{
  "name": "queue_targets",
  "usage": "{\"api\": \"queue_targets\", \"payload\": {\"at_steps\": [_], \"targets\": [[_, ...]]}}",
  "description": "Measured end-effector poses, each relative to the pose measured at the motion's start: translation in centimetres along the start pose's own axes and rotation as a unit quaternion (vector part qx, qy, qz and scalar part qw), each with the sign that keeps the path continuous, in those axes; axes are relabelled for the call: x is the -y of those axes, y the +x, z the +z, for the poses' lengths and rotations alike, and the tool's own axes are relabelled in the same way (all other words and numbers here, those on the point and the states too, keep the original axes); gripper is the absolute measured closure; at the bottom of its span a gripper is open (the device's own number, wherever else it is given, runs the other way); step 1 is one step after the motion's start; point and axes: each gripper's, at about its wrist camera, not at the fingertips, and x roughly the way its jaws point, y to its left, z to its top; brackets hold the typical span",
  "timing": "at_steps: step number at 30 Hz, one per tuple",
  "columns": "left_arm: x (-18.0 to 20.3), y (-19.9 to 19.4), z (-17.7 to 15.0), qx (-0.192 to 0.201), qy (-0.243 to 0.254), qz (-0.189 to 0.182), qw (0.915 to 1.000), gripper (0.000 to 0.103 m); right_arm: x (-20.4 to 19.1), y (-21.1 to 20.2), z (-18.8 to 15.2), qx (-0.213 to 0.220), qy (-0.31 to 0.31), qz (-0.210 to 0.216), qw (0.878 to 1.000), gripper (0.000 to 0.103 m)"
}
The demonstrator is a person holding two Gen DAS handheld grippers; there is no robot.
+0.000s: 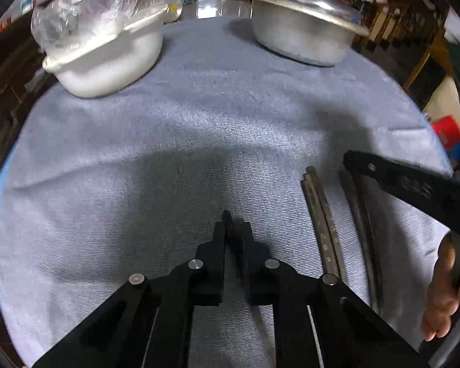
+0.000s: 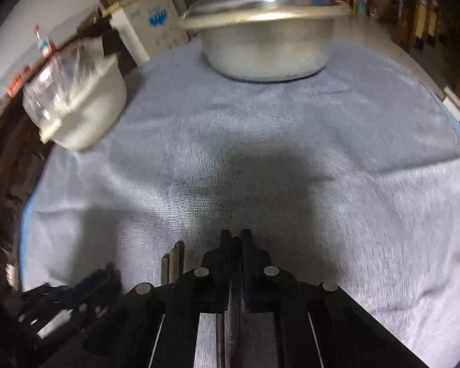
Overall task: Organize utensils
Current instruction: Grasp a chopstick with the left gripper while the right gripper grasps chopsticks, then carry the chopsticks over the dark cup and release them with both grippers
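Both our grippers are matte black plastic w/ round silver pivot pins on the linkages. Left gripper (image 1: 233,230) has stepped, blocky fingers; right gripper (image 2: 236,239) looks the same, w/ raised lettering on its side, too blurry to read. Bare-skinned right hand (image 1: 444,288), no sleeve showing.

On the cloth (image 1: 199,128), the lidded pot (image 1: 303,27) stands at the far right and the bowl (image 1: 107,61) at the far left; the chopsticks (image 1: 322,224) lie near, right of centre.
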Motion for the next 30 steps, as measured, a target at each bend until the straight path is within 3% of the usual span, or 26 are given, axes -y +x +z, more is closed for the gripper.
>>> {"api": "queue_targets", "payload": {"at_steps": [5, 12, 17, 25, 30], "targets": [[-1.4, -1.6, -1.5, 0.020, -0.041, -0.040, 0.9982, 0.097, 2.7, -4.5, -2.1, 0.050, 0.025, 0.045, 0.997, 0.096], [-1.8, -9.9, -4.9, 0.120, -0.045, -0.049, 0.9906, 0.097, 4.6, -13.0, -6.6, 0.133, 0.030, 0.072, 0.988, 0.096], [-2.1, -16.1, -7.1, 0.191, -0.056, -0.055, 0.9784, 0.098, 3.6, -18.9, -10.2, 0.206, 0.021, 0.074, 0.976, 0.097], [-1.7, -22.9, -12.0, 0.282, -0.072, -0.043, 0.9558, 0.097, 2.2, -27.0, -16.8, 0.315, 0.008, 0.048, 0.948, 0.097], [-1.4, -24.7, -14.8, 0.304, -0.082, -0.046, 0.9482, 0.097, 1.8, -29.8, -19.7, 0.350, 0.016, 0.045, 0.935, 0.097]]}}
